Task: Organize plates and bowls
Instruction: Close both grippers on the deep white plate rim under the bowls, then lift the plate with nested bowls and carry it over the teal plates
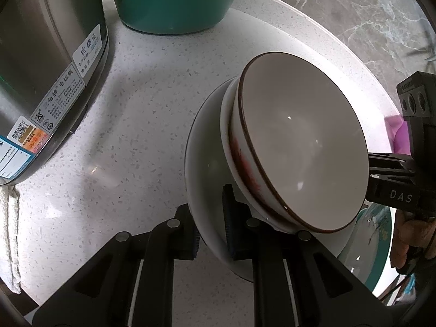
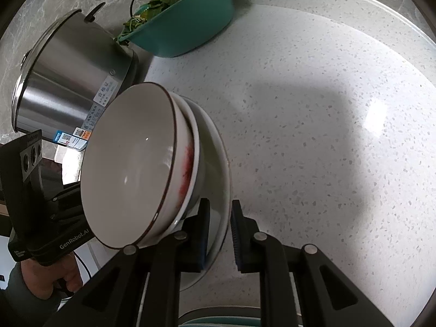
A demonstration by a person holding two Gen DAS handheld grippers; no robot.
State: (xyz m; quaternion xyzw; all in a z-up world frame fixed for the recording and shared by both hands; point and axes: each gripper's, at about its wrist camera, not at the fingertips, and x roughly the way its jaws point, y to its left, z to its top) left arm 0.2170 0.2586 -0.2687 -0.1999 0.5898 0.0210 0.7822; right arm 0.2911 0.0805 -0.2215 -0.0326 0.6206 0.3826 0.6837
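Right, both grippers are clamped on the same white plate [image 1: 203, 190], one at each side of its rim. In the left wrist view the left gripper [image 1: 212, 234] has its pads squeezed narrow on the near edge, rim sandwiched between the blue-faced fingers [image 1: 230, 218]. Across the stack, the right gripper [image 2: 219, 237] does the same on the opposite edge, jaws pinched onto the rim.

And the load: a brown-rimmed bowl [image 1: 302, 147] sits nested in a second bowl [image 1: 231, 147] with a red smear down its outside, and that pair rides on the plate. The whole stack looks steeply tilted in both views (fisheye lenses pointing downward, so I would judge much of that lean as camera angle).

Here is what the coming move turns on: the stack lies between the two grippers, rim to rim, so neither hand is nearer, and they have to travel together and level. Let one side drop and the bowls could slide toward it.

Around them, the speckled white countertop [image 2: 327, 136], a steel rice cooker [image 2: 70, 92] at the left gripper's side and a teal basin of greens [image 2: 188, 24] beyond. A teal-rimmed plate [image 1: 378, 250] peeks out below the stack, possibly where this is headed.
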